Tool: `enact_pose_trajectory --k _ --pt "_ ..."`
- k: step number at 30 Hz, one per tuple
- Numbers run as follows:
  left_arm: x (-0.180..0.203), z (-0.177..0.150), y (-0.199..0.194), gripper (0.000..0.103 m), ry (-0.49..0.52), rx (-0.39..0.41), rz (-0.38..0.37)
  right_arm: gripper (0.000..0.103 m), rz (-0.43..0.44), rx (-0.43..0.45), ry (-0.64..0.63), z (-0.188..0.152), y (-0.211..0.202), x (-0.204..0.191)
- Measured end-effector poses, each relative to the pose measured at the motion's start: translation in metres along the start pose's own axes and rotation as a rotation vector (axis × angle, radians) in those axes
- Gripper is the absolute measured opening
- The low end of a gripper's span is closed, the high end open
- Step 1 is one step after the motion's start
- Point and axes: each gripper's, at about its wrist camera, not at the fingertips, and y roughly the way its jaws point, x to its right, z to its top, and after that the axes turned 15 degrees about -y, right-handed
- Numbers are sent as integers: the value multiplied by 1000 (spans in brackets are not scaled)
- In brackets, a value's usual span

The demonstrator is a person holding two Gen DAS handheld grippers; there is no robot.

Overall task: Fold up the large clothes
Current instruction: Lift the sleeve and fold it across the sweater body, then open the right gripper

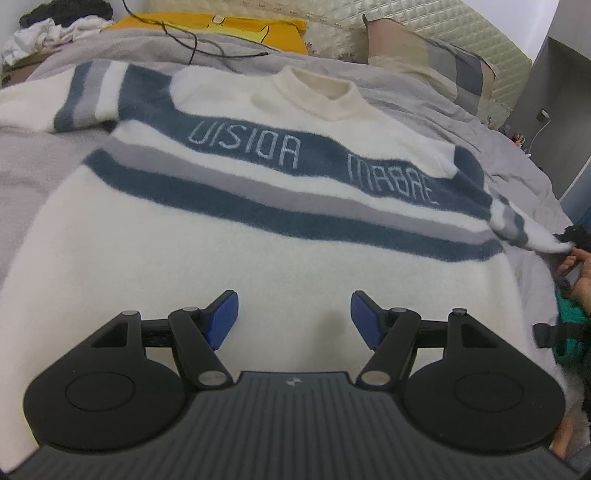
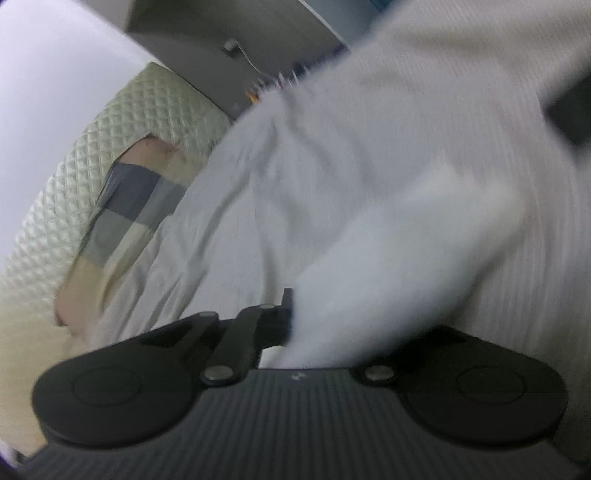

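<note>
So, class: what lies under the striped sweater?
The sweater lies flat on a grey bedcover, which shows around its edges. Whatever lies beneath its middle is covered.

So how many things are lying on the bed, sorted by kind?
Sweater: 1
Pillow: 1
Yellow garment: 1
Black cable: 1
Pile of clothes: 1
Total: 5

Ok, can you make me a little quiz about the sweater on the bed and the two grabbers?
1. True or false: the left gripper is open above the sweater.
2. Which part does the right gripper pinch: A collar, B sleeve, C hem?
3. Fill in: the blanket under the sweater is ____.

Key: 1 true. 2 B. 3 grey.
</note>
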Motion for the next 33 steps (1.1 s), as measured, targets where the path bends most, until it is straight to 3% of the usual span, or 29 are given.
enact_pose_trajectory --k 3,6,11,16,21,27,33 --pt "1 3 7 72 17 4 18 9 -61 33 -110 19 2 -2" --pt "-2 9 11 72 8 1 17 9 -60 30 -174 33 5 -4" --pt "-11 18 4 72 -14 36 8 10 -31 88 -280 48 -14 -39" --pt "-29 26 -2 72 -82 38 14 10 6 187 -472 56 -65 -111" --pt "-36 39 -16 72 -82 108 37 10 51 326 -735 53 -135 -206" --pt "-57 58 -45 72 -144 201 7 10 148 501 -1053 -1 -220 -321" --pt "-82 74 -68 72 -240 247 -48 11 317 494 -1202 -96 -271 -395"
